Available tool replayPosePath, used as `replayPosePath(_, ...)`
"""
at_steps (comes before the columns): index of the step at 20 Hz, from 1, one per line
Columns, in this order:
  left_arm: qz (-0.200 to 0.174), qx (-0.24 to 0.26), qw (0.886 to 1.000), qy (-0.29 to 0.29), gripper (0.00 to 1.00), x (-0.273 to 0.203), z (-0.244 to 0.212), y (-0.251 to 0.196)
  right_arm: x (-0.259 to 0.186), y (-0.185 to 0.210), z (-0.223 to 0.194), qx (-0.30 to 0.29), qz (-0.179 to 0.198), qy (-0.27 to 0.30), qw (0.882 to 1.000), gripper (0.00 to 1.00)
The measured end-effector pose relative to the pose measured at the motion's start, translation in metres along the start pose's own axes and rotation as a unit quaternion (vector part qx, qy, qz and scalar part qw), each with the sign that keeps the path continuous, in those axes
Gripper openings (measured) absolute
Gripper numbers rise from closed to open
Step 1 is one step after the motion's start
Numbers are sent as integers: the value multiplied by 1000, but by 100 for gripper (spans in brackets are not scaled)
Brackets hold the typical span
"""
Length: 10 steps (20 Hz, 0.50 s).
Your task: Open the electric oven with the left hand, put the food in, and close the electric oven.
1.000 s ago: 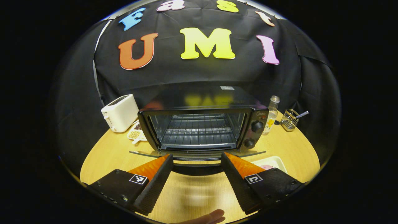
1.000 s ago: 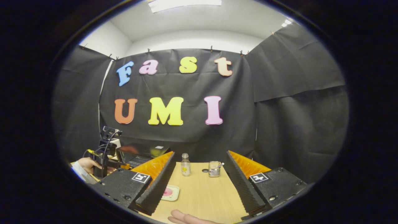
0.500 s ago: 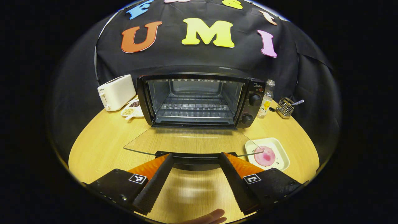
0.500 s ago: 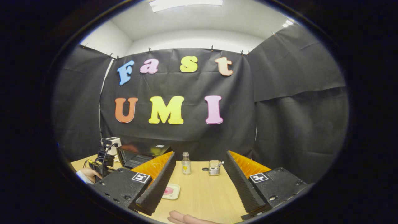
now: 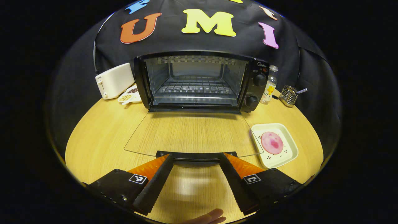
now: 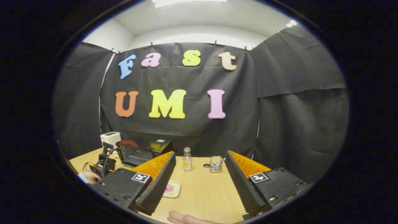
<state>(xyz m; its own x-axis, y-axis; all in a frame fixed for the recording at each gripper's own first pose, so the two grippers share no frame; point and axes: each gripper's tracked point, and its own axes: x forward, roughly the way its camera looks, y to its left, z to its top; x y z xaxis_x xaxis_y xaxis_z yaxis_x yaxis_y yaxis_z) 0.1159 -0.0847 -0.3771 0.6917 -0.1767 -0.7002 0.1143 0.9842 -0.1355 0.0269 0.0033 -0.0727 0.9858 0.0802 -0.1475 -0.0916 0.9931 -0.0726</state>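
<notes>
In the left gripper view, the left gripper (image 5: 195, 159) has its fingers spread wide, with the oven door's handle (image 5: 196, 154) lying crosswise just at their tips. Whether the tips touch the handle cannot be told; they do not pinch it. The glass door (image 5: 192, 132) lies folded down flat, reaching from the handle away to the oven (image 5: 199, 81), which stands straight ahead of the fingers with its mouth open and a wire rack (image 5: 196, 88) inside, nothing on it.

Ahead and to the right of the right finger, just beside the door's corner, sits a white square plate (image 5: 290, 149) holding the food (image 5: 272, 142), a round pink slice. Ahead and left of the fingers, beside the oven, stand a white toaster (image 5: 114, 80) and a small dish (image 5: 128, 98) of grains. To the oven's right stand a clear bottle (image 5: 269, 88) and a wire holder (image 5: 288, 95) with a utensil in it.

In the right gripper view, the right gripper (image 6: 199, 166) hangs above the table (image 6: 202, 193), fingers spread with nothing between them. The plate (image 6: 174, 188) with the food (image 6: 168, 188) lies just beside the left finger, partly hidden by it. The bottle (image 6: 187, 159) and holder (image 6: 215, 164) stand ahead between the fingers; the oven (image 6: 143, 151) is off to the left.
</notes>
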Motion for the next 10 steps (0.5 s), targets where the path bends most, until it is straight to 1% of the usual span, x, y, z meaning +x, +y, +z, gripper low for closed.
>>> replayPosePath(2,0,-1,1000,-10,97,-1,2,-2,4,3,-3,-5,1,5,1000,100)
replayPosePath(3,0,1,1000,-15,100,-2,5,-2,6,5,-4,-6,2,8,1000,100)
replayPosePath(4,1,0,1000,-17,96,-3,6,-1,9,6,-4,-7,3,11,1000,100)
replayPosePath(6,11,-10,1000,-18,96,-12,8,3,15,7,-7,-11,4,19,1000,100)
replayPosePath(8,-5,-26,999,-36,96,-26,18,-6,24,9,-10,-19,5,32,999,99)
replayPosePath(10,-21,-38,997,-70,96,-48,36,-12,33,13,-14,-26,8,46,999,100)
